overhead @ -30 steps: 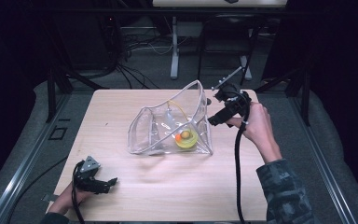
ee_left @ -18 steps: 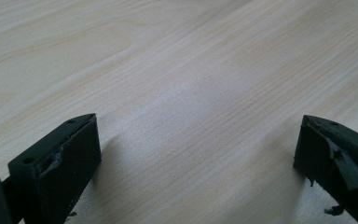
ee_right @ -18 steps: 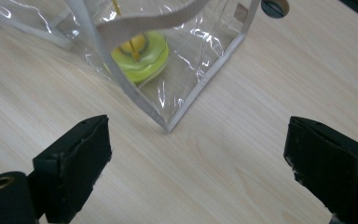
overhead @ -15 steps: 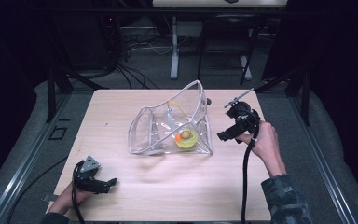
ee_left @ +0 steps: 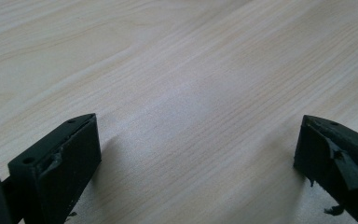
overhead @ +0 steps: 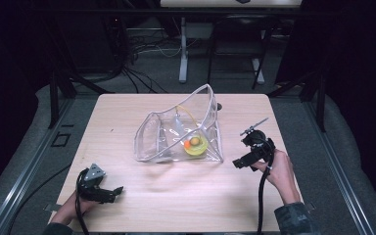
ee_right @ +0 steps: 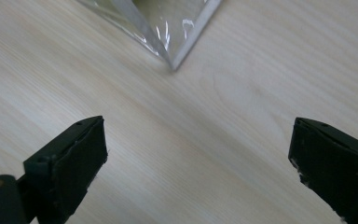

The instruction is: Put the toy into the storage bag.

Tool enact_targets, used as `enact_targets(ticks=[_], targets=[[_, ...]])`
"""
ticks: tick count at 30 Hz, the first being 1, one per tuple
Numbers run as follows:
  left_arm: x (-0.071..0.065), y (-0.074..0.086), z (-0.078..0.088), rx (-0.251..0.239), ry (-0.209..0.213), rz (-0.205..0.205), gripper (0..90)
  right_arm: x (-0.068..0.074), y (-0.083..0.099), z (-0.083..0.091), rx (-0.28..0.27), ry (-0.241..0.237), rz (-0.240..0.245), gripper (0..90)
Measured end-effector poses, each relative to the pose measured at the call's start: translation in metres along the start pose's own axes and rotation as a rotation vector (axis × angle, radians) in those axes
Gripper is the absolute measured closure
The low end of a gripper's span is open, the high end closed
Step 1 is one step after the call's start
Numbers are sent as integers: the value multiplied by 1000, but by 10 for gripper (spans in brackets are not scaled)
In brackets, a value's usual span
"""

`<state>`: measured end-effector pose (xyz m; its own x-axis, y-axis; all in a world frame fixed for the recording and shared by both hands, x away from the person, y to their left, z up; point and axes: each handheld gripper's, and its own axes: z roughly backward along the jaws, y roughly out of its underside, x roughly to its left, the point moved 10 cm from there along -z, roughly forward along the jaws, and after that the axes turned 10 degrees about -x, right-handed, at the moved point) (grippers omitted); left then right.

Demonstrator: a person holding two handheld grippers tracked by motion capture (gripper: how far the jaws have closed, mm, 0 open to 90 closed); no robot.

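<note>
We see the clear plastic bag [overhead: 176, 134] mid-bench [overhead: 127, 107], mouth propped open, a yellow thing [overhead: 196, 146] with an orange ball [overhead: 194, 142] inside near its right corner. Right gripper [overhead: 239, 163] sits low just right of the bag, apart from it; its jaws have just been opening and now stand wide with nothing between them, the bag corner [ee_right: 173, 65] ahead. Left gripper [overhead: 113, 191] at the near-left bench edge, well apart from the bag, jaws wide, empty, bare wood below.
</note>
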<state>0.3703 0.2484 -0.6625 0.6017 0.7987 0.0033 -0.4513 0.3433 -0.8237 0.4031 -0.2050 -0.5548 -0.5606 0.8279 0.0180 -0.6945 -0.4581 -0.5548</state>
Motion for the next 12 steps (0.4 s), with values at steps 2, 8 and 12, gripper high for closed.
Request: enact_targets(ticks=[2,8,12], targets=[[0,0,0,0,0,0,2,0,9,-6,14,4,-4,31],[0,0,0,0,0,0,2,1,28,-16,50,-3,-2,14],[0,0,0,1,2,1,2,-1,36,-19,74,22,8,3]])
